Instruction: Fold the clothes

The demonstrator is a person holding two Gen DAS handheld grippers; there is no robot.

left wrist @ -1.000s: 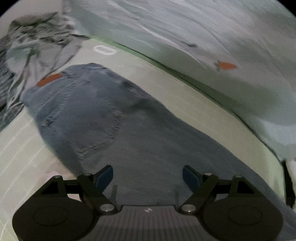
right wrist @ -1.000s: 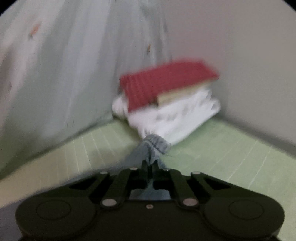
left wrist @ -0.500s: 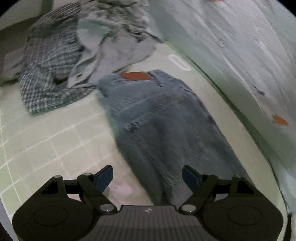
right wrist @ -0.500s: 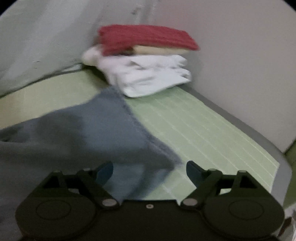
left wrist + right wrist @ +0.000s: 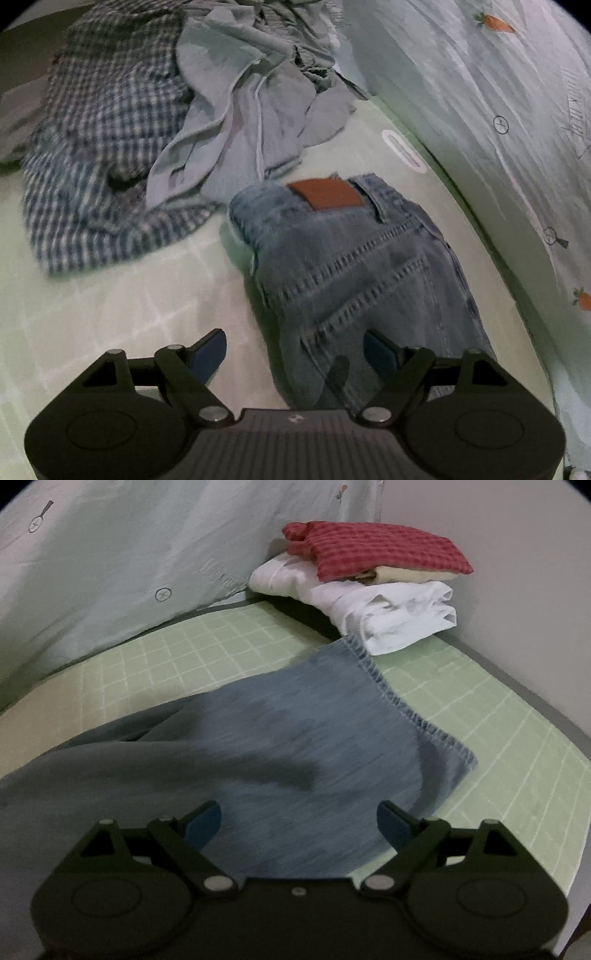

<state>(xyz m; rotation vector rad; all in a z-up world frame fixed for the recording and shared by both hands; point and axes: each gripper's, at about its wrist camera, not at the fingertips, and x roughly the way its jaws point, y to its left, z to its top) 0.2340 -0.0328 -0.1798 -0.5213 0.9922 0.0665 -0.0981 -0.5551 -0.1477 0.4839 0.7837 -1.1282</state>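
Note:
Blue jeans (image 5: 354, 273) lie flat on the green grid mat (image 5: 110, 317), brown waist patch facing up at the far end. My left gripper (image 5: 295, 354) hovers over the jeans' left edge near the back pocket; its jaws are closing, with denim under the right finger and nothing pinched. In the right wrist view the jeans' leg end (image 5: 332, 738) lies spread on the mat (image 5: 498, 738), its stitched hem toward the right. My right gripper (image 5: 299, 823) stands open just above that leg, holding nothing.
A heap of unfolded clothes, a blue checked shirt (image 5: 96, 155) and a grey-green garment (image 5: 243, 110), lies beyond the waistband. A folded stack, red checked piece (image 5: 376, 550) on white ones (image 5: 388, 613), sits in the far corner. A pale printed sheet (image 5: 498, 110) hangs along the mat's edge.
My right gripper let go of the jeans' leg end and opened; the leg now lies spread on the mat. My left gripper swung toward the waistband and lower, its jaws narrowing.

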